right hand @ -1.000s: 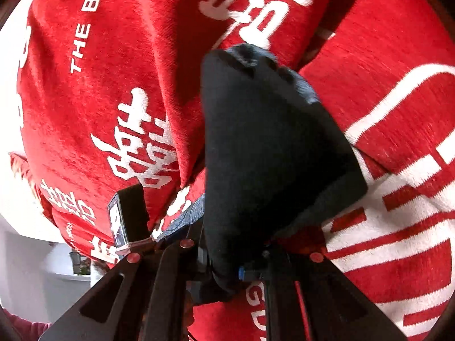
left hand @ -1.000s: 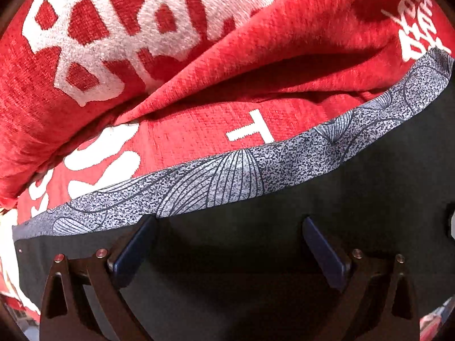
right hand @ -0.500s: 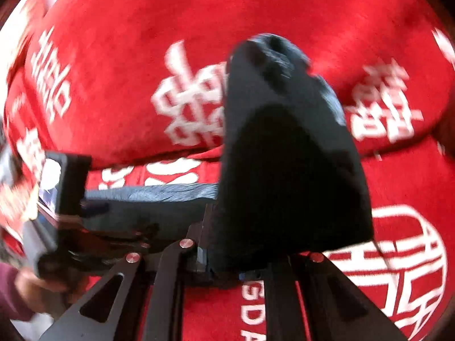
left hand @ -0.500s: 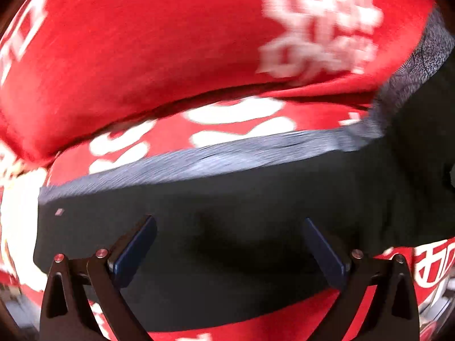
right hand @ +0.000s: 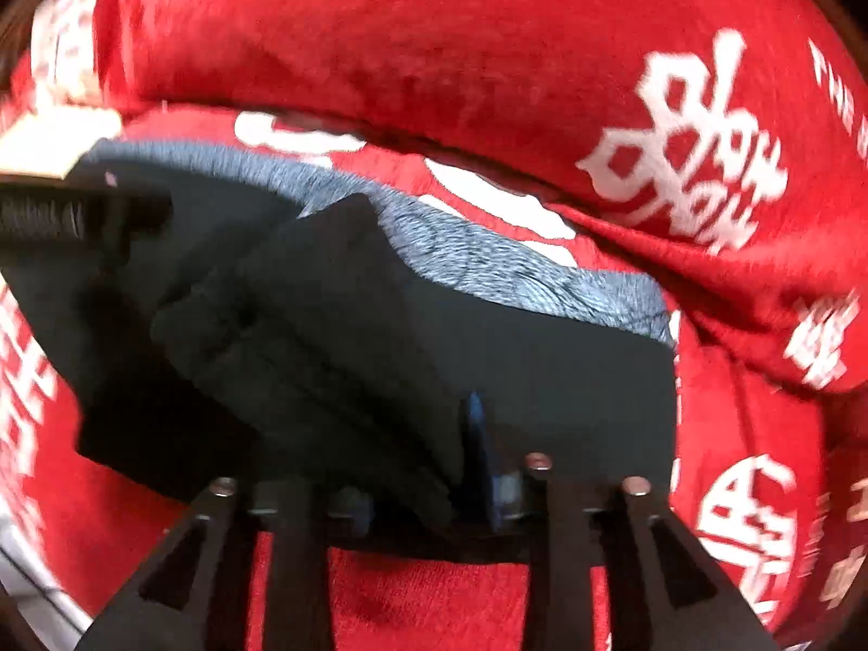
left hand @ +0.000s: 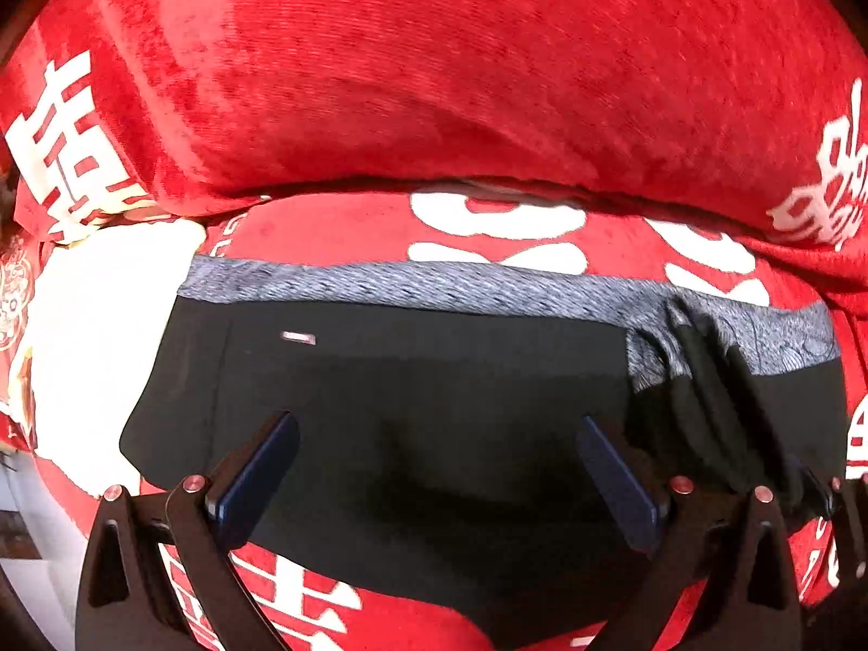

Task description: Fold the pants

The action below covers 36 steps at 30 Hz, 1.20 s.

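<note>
The black pants (left hand: 434, 380) with a grey patterned waistband (left hand: 434, 285) lie flat on the red cover. My left gripper (left hand: 434, 466) is open, its blue pads (left hand: 255, 472) just above the black cloth. My right gripper (right hand: 423, 461) is shut on a bunched fold of the pants (right hand: 304, 325) and holds it over the flat part. That bunched fold also shows at the right of the left wrist view (left hand: 710, 407). The waistband (right hand: 488, 249) runs along the far edge in the right wrist view.
A red cover with white characters (left hand: 434, 81) lies under the pants and rises in a thick roll behind them (right hand: 434, 54). A white patch (left hand: 97, 314) shows at the left. The other gripper's dark body (right hand: 65, 211) is at the left.
Both grippers have drawn back, so more of the pants shows. My right gripper has brought the bunched fold down onto the flat pants. The left gripper stays open.
</note>
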Motion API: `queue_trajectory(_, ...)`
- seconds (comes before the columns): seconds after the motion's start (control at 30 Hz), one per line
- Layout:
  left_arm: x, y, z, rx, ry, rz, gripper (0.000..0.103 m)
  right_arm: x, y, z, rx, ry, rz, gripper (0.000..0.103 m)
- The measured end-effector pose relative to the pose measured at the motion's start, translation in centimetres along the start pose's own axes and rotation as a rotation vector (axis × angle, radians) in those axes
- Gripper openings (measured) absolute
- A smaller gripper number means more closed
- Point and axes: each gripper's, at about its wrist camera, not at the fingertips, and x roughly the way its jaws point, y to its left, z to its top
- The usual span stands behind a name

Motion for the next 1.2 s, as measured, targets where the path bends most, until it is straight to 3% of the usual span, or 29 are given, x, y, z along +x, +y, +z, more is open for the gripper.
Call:
queue_trajectory(0.1,-0.1,1.3,0.2,-0.031,0.006,-0.053,0.103,-2.6,1.9,0.2,-0.068,-0.029,-0.001,0.047)
queue_trajectory(0.2,-0.6,1.6,0.3,-0.025,0.02,-0.106,0.103,-5.7,0.4,-0.2,-0.011,-0.074,0.13,0.047)
queue_trajectory(0.33,-2.1,0.2,0.1,0.032,0.027,-0.186,0.103,-6.7,-4.9,-1.3,0.303,-0.066,0.414,0.047)
queue_trajectory(0.5,-2.7,-4.7,-0.2,0.16,0.071,-0.322,0.103,-0.4,-12.8,-5.3,0.887,0.063,0.756,0.047)
queue_trajectory(0.57,-2.2,-6.9,-0.3,0.205,0.097,-0.344,0.097,1.6,-13.6,-6.7,1.016,0.098,0.847,0.047)
queue_trajectory(0.63,-1.5,-9.0,-0.7,0.247,0.135,-0.383,0.081,2.9,-13.9,-7.6,1.081,0.126,0.868,0.047)
queue_trajectory(0.7,-0.6,-10.2,-0.8,0.25,0.177,-0.419,0.079,3.5,-13.9,-8.2,1.106,0.136,0.87,0.047)
queue_trajectory(0.73,-0.2,-10.5,-0.9,0.244,0.187,-0.439,0.074,3.7,-13.9,-8.5,1.127,0.132,0.886,0.047)
queue_trajectory(0.77,0.1,-11.0,-0.9,0.238,0.198,-0.461,0.062,4.0,-13.9,-8.8,1.151,0.13,0.897,0.047)
queue_trajectory(0.8,0.4,-11.2,-0.9,0.235,0.208,-0.476,0.058,4.1,-14.0,-9.1,1.172,0.126,0.902,0.047)
queue_trajectory(0.97,1.1,-12.2,-0.5,0.229,0.238,-0.532,0.049,5.3,-14.3,-9.9,1.253,0.095,0.954,0.047)
queue_trajectory(1.0,1.6,-12.3,-0.6,0.226,0.254,-0.544,0.04,5.7,-14.3,-10.1,1.272,0.095,0.961,0.047)
queue_trajectory(1.03,2.0,-12.4,-0.6,0.222,0.273,-0.552,0.017,6.2,-14.5,-10.1,1.286,0.094,0.97,0.047)
queue_trajectory(1.07,2.6,-12.4,-0.7,0.213,0.297,-0.565,0.01,6.6,-14.5,-10.2,1.303,0.092,0.983,0.033)
queue_trajectory(1.1,2.7,-12.2,-0.7,0.191,0.304,-0.583,0.009,6.9,-14.5,-10.1,1.308,0.102,0.976,0.004)
queue_trajectory(1.2,1.1,-11.6,-0.9,0.182,0.262,-0.631,0.005,6.2,-14.8,-9.5,1.275,0.086,0.982,0.004)
